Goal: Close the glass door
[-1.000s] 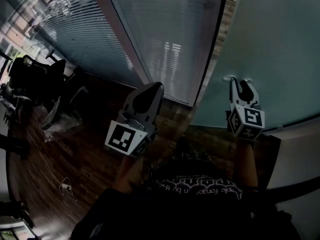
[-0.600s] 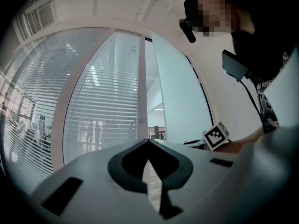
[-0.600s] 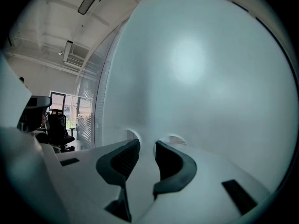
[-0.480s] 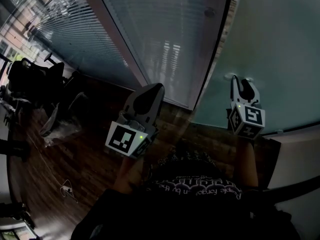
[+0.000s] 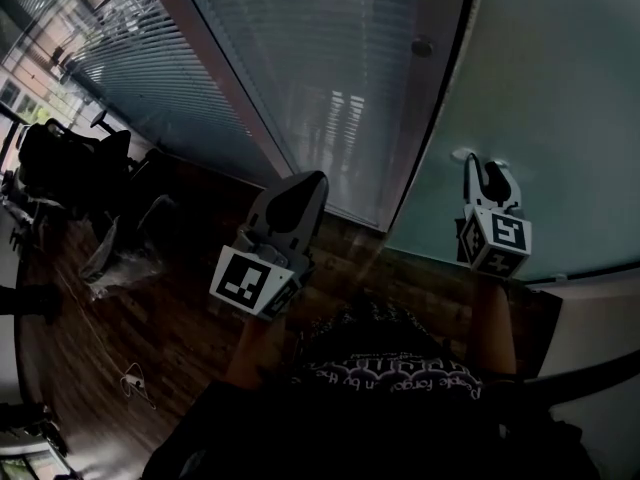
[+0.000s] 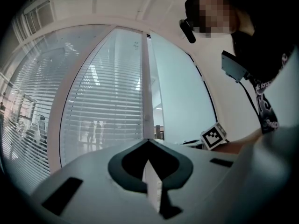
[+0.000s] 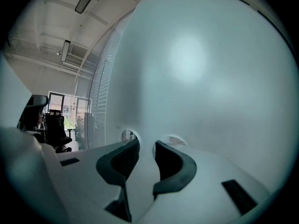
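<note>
Glass door (image 5: 560, 98) standing far right, frosted, apparently not yet shut. Right hand-held gripper (image 5: 485, 173) pressing tips against it, jaws apart, clamping nothing, likely for pushing, not gripping. Left hand-held gripper (image 5: 305, 183) hovering near blinds (image 5: 300, 58), jaws together, sitting idle.

Only lettering I can spot is white print on the person's shirt (image 5: 400, 380), back behind the left gripper (image 5: 304, 184) and right gripper (image 5: 486, 168). Way too blurry to read.
</note>
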The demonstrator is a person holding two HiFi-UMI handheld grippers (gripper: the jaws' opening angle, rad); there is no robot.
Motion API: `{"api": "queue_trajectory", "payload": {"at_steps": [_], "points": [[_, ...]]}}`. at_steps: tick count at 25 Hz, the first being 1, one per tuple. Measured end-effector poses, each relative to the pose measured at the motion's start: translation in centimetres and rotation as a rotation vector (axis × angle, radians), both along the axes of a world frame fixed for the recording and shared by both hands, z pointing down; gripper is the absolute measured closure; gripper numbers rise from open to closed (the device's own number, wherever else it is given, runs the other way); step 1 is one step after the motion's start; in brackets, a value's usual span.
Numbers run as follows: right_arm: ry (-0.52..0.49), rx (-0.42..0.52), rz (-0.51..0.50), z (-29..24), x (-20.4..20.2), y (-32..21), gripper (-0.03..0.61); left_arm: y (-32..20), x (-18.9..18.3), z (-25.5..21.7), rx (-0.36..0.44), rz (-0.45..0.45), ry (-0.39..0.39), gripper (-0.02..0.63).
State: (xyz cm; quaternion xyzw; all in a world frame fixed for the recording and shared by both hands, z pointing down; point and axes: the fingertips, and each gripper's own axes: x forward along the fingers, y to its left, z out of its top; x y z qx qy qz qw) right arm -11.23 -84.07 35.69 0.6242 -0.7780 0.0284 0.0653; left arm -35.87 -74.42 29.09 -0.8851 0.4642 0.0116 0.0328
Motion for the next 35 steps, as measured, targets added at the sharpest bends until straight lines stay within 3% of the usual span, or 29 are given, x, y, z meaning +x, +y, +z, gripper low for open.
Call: {"api": "queue_trajectory", "payload": {"at_steps": [35], "points": [[-0.011, 0.017, 0.053, 0.6, 1.7, -7.3, 0.468, -6.3, -0.5, 1.4, -0.020, 0.010, -0.014, 0.612]]}}
